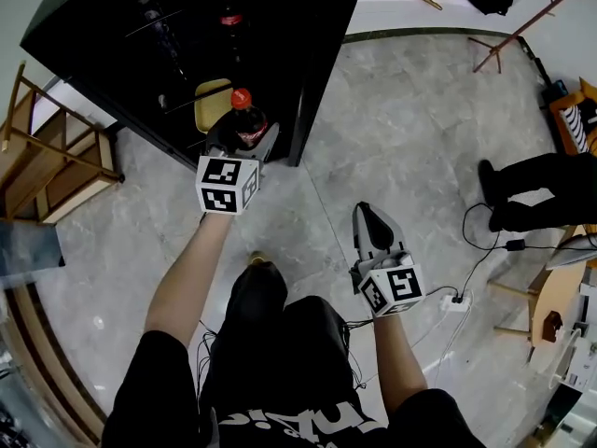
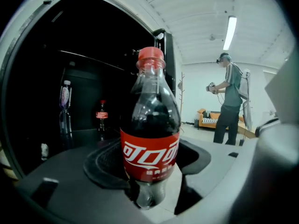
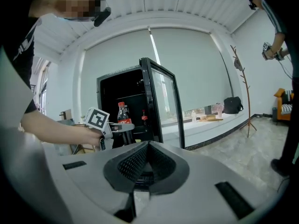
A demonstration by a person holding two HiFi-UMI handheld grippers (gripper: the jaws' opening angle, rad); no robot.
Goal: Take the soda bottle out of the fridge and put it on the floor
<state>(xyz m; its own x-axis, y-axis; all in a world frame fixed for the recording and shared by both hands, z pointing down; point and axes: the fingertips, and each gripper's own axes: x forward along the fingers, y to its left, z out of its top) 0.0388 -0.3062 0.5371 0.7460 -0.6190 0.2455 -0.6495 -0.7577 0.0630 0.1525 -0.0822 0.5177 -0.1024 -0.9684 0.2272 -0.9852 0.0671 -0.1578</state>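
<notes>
Left gripper [image 1: 241, 144] is pinching the Coca-Cola bottle [image 2: 150, 139], whose red label [image 2: 150, 157] is showing white Chinese script 可口可乐, at the open black fridge [image 1: 140, 54] front. Right gripper [image 3: 147, 157] is hanging empty, pressed together.

The soda bottle [image 1: 248, 118] has its bottom hidden by the left claw [image 1: 243, 135]. A red-capped bottle [image 2: 101, 117] far back in the dark fridge [image 2: 42, 69] is too small to read. A person [image 1: 536, 189] is cut off at the edge, so only the legs show.

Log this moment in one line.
left tool: shut on bottle | bottle: upright, at fridge front | right tool: shut, empty | floor: not reached
</notes>
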